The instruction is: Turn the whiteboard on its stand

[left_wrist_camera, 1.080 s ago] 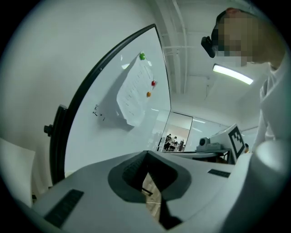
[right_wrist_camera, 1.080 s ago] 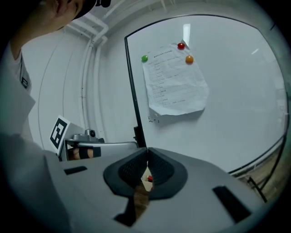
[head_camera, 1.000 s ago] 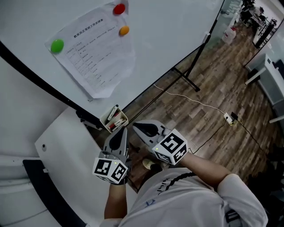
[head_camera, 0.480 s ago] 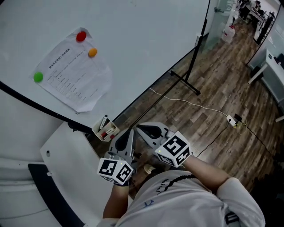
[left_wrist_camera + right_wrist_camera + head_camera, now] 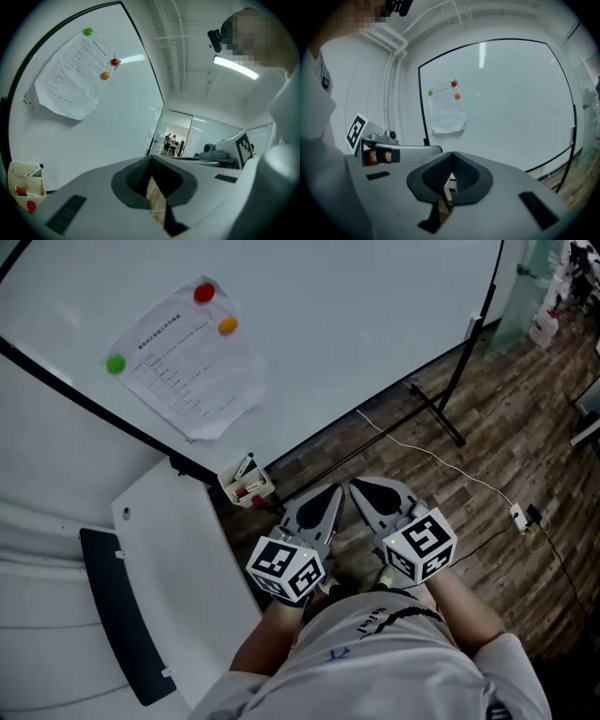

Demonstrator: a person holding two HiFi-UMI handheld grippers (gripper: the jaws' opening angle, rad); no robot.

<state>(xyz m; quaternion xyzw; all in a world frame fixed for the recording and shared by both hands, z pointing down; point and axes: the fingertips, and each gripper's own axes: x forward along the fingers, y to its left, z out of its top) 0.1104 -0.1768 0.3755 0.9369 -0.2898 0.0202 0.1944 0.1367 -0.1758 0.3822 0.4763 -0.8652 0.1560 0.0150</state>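
Note:
The whiteboard [image 5: 375, 324] fills the top of the head view, tilted, on a black stand [image 5: 441, 413]. A printed sheet [image 5: 192, 367] hangs on it under a red, an orange and a green magnet. A small marker box [image 5: 248, 486] sits at its lower edge. My left gripper [image 5: 328, 493] and right gripper [image 5: 358, 487] are side by side near my body, both shut and holding nothing, short of the board. The left gripper view shows the left gripper [image 5: 151, 158] shut before the board [image 5: 117, 117]. The right gripper view shows the right gripper [image 5: 452, 154] shut before the board [image 5: 511, 103].
A white panel with a black handle [image 5: 117, 615] stands at the left by a curved white wall. A thin cable [image 5: 450, 470] crosses the wooden floor to a power strip [image 5: 520, 517]. The stand's foot [image 5: 436, 413] juts out on the right.
In the head view both grippers have moved right and closer together, still shut. The board and its sheet have shifted in the picture. Nothing has been taken hold of.

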